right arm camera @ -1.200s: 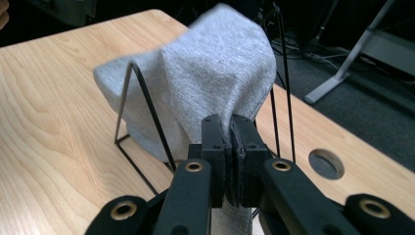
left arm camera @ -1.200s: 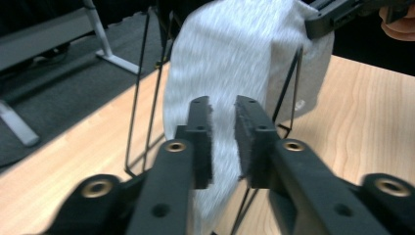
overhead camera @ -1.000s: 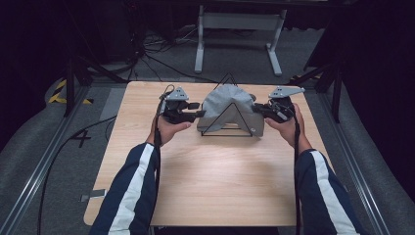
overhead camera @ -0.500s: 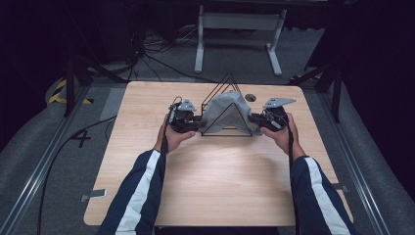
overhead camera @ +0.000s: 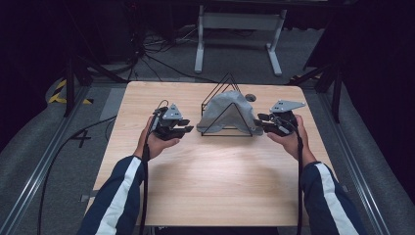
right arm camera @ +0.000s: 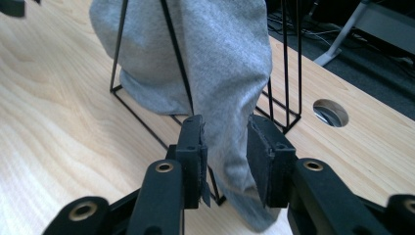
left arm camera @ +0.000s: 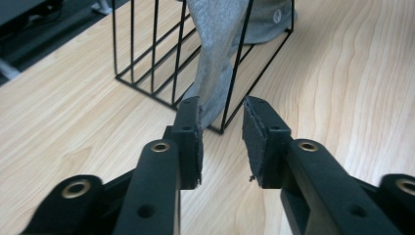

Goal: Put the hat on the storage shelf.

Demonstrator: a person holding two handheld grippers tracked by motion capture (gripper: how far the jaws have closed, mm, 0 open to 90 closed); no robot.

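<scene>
A black wire rack [overhead camera: 227, 135] shaped like a triangle stands mid-table with a grey cloth [overhead camera: 225, 110] draped over it. My left gripper [overhead camera: 188, 126] is a short way left of the rack, apart from it. In the left gripper view it [left arm camera: 222, 132] is open with bare wood between the jaws, and the cloth's hanging end [left arm camera: 215, 58] lies just ahead. My right gripper [overhead camera: 260, 122] is at the cloth's right end. In the right gripper view it [right arm camera: 224, 142] is open, with the drooping cloth [right arm camera: 230, 73] hanging in the gap between its jaws.
The wooden table [overhead camera: 205, 181] has open room in front of the rack. A round cable hole [overhead camera: 250, 97] sits behind the rack's right side. Cables, a white stand base [overhead camera: 235, 22] and dark floor lie beyond the far edge.
Both hands came toward the near side. The left gripper drew back to the left, away from the rack. The cloth now sits lower, and the rack's rear wire peak is bare.
</scene>
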